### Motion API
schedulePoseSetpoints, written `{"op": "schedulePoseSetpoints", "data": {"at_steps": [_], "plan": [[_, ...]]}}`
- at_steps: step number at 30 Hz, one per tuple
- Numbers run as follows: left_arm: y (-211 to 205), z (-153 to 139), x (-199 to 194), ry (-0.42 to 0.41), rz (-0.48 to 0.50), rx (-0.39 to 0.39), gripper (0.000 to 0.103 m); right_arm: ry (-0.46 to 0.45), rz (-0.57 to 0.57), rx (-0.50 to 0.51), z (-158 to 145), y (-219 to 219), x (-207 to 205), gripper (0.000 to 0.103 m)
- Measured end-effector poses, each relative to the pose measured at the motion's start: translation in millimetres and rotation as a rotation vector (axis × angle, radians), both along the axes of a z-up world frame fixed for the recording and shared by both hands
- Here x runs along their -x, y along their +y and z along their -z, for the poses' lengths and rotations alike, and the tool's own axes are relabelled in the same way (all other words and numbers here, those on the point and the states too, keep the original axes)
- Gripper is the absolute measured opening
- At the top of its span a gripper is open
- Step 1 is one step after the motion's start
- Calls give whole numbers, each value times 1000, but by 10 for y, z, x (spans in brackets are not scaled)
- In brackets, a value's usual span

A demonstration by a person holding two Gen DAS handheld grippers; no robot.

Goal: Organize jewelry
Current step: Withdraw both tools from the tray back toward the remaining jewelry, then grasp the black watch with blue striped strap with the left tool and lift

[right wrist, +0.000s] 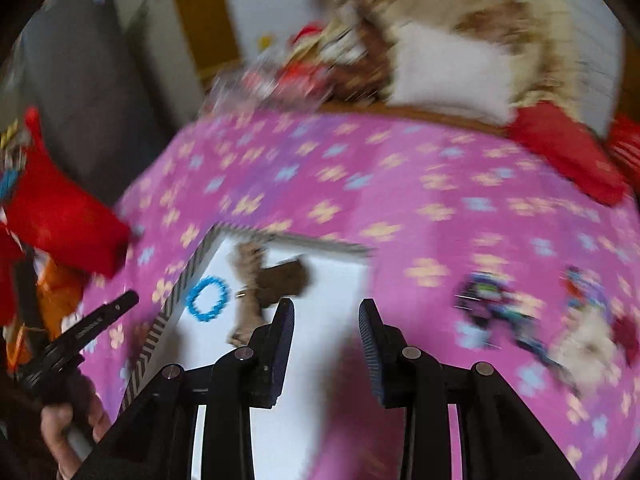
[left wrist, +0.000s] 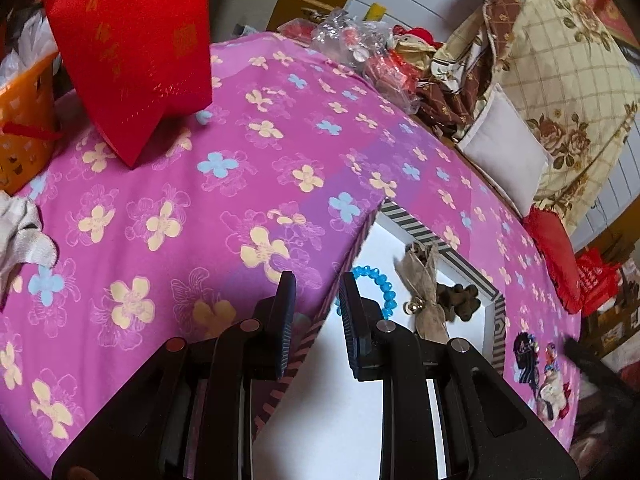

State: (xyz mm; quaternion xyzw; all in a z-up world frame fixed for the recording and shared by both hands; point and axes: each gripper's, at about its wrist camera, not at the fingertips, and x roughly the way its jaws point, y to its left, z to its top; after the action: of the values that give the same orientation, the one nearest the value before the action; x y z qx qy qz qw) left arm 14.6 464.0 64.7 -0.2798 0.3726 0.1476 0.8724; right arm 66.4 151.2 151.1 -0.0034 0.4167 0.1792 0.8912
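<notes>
White box with striped rim point(left wrist: 416, 230) lies open on the pink floral bedspread point(left wrist: 168, 184); taken as landmark. Inside the box, by its left wall: blue bead bracelet point(left wrist: 386, 286). Just right of the bracelet: beige fabric piece point(left wrist: 426, 280) with a small metal bell at its lower part, then a dark brown clump point(left wrist: 460, 298) touching or overlapping the fabric. Outside the box, to its right on the bedspread: two colourful hair ornaments point(left wrist: 538, 364), lying close together. Beyond the box, far left: red gift bag point(left wrist: 128, 48), upright, with an orange basket point(left wrist: 24, 120) beside it. Left hand-held gripper point(left wrist: 318, 304) straddles the box's left wall, jaws narrowly apart; whether the pads press the wall, I cannot tell. Right hand-held gripper point(right wrist: 326, 322) sits over the box's near right part, jaws moderately apart, nothing between them. Right view heavily motion-blurred; the bracelet point(right wrist: 208, 296) is legible there, inside the box point(right wrist: 200, 260).
</notes>
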Motion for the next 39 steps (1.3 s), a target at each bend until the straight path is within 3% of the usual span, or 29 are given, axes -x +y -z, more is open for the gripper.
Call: {"op": "schedulePoseSetpoints", "data": {"at_steps": [2, 5, 6, 11, 14, 17, 20, 25, 32, 39], "plan": [[-107, -35, 43, -2, 20, -43, 25, -17, 74, -65, -125, -489, 181, 32], [-295, -71, 131, -11, 69, -75, 25, 98, 162, -178, -104, -1305, 396, 32], [-392, -96, 181, -22, 98, -83, 26, 111, 190, -180, -77, -1527, 479, 32], [-883, -251, 380, -66, 193, -128, 31, 49, 359, 29, 59, -2498, 1069, 32], [-1243, -359, 513, -88, 264, -104, 37, 61, 436, 26, 197, -3030, 1317, 41], [-1634, -455, 579, -91, 343, -102, 39, 90, 500, -44, 408, -3511, 1400, 42], [-2062, -531, 471, -54, 415, -136, 42, 106, 496, -111, 610, -3664, 1367, 42], [-2697, -549, 176, -10, 511, -114, 42, 96, 430, -115, 937, -3615, 1159, 42], [-3825, -244, -494, 107, 645, -138, 42, 36, 394, -150, 1200, -3613, 905, 42], [-4353, 156, -1208, 198, 618, -111, 42, -11, 394, -174, 1328, -3870, 924, 42]]}}
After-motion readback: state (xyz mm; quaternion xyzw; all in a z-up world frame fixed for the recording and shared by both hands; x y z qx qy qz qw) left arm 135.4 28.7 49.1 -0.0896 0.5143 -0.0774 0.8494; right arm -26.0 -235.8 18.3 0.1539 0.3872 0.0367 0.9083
